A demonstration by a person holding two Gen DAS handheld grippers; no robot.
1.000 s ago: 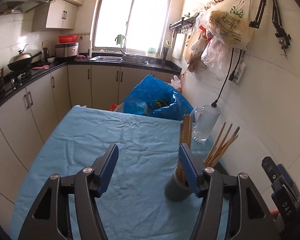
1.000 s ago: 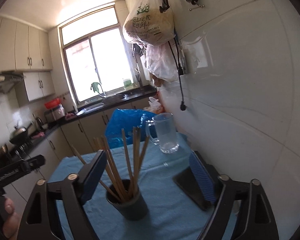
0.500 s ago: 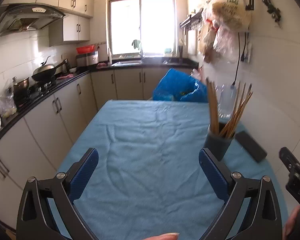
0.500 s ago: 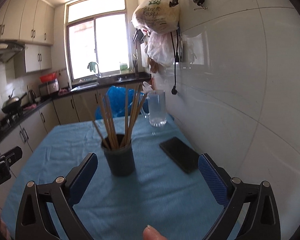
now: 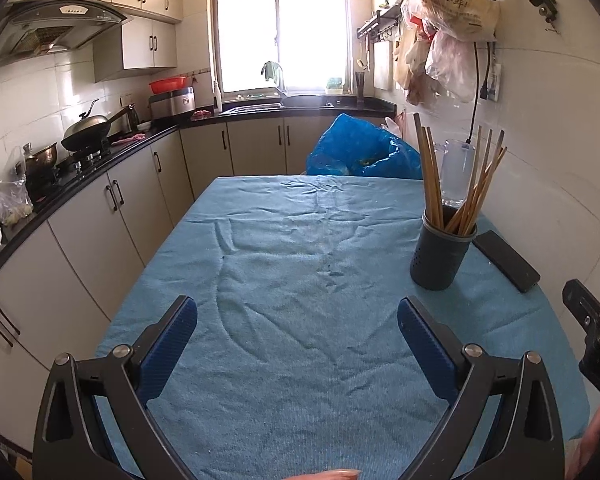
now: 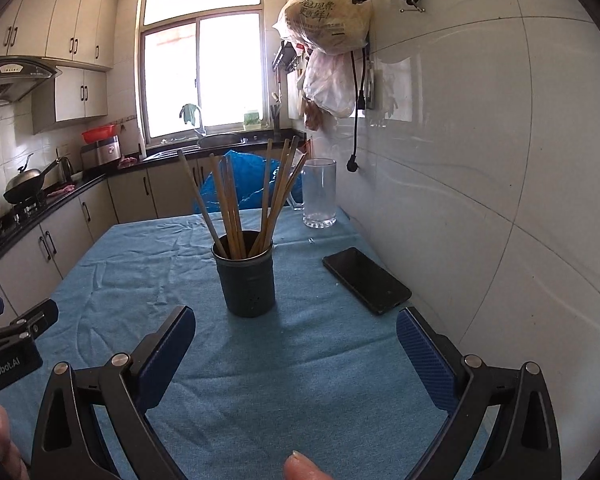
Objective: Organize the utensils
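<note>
A dark grey utensil holder stands upright on the blue tablecloth, with several wooden chopsticks fanned out of its top. My left gripper is open over the near middle of the cloth, the holder ahead and to its right, nothing between its fingers. Open too, my right gripper sits a short way in front of the holder without touching it. Part of the left gripper shows at the left edge of the right wrist view.
A black phone lies flat on the cloth to the right of the holder, near the tiled wall. A glass mug stands at the table's far right. A blue plastic bag sits behind the table. Cabinets and stove line the left.
Both grippers have pulled back from the holder toward the near edge of the table and their jaws have spread wider. The holder with chopsticks stands free, farther from both.
</note>
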